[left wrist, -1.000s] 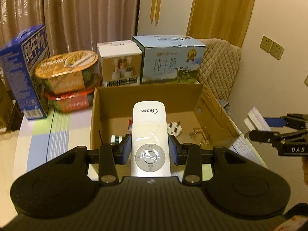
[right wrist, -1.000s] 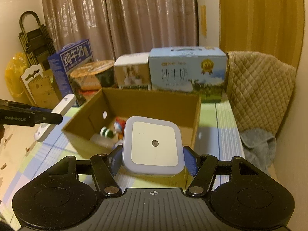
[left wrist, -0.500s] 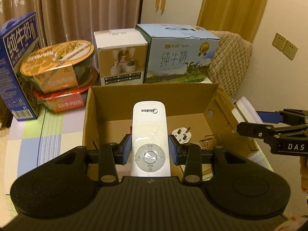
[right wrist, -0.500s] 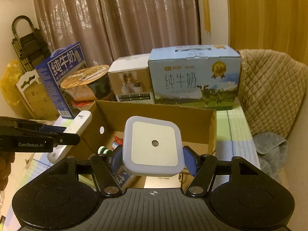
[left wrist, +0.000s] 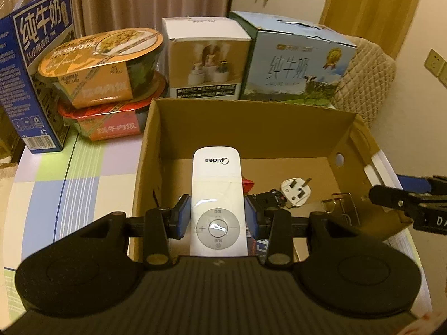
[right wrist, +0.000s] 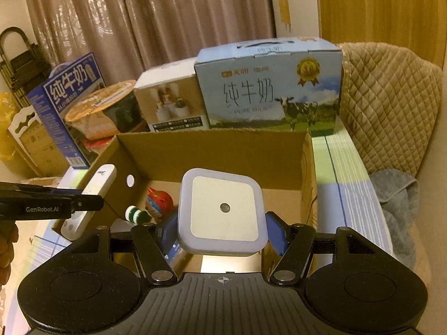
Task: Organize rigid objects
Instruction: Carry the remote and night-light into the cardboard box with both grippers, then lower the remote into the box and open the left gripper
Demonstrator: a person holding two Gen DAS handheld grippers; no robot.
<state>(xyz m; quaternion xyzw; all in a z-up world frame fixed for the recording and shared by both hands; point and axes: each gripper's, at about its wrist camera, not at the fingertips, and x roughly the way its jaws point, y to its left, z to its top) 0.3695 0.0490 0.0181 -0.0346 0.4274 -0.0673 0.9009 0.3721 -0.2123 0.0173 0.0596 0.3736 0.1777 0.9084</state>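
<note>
The white Midea remote (left wrist: 216,195) sits clamped between the blue pads of the left gripper (left wrist: 218,220), its logo end reaching out over the open cardboard box (left wrist: 251,128). The square white night light (right wrist: 222,213) is pinched flat-face-up in the right gripper (right wrist: 223,230), above the same box. Only the left wrist view shows the right part of the box floor: a white three-pin plug (left wrist: 295,192) lying there, with a small metal clip (left wrist: 339,202) near the right wall. Only the right wrist view shows the red figurine (right wrist: 157,199) and a green-and-white capped item (right wrist: 135,214) at the box's left side, along with the remote seen side-on just outside the left wall and part of a hand (right wrist: 7,251) at the frame's edge. The box stands on a cloth checked in pale green, blue and lilac (left wrist: 56,181). Behind it are two stacked instant-meal bowls (left wrist: 103,64), a dark blue milk carton (left wrist: 33,69), a white product box (left wrist: 206,58) and a light blue milk case (left wrist: 299,64). A quilted beige cover (right wrist: 388,106) and grey towel (right wrist: 399,209) lie to the right, with curtains (right wrist: 139,22) behind.
</note>
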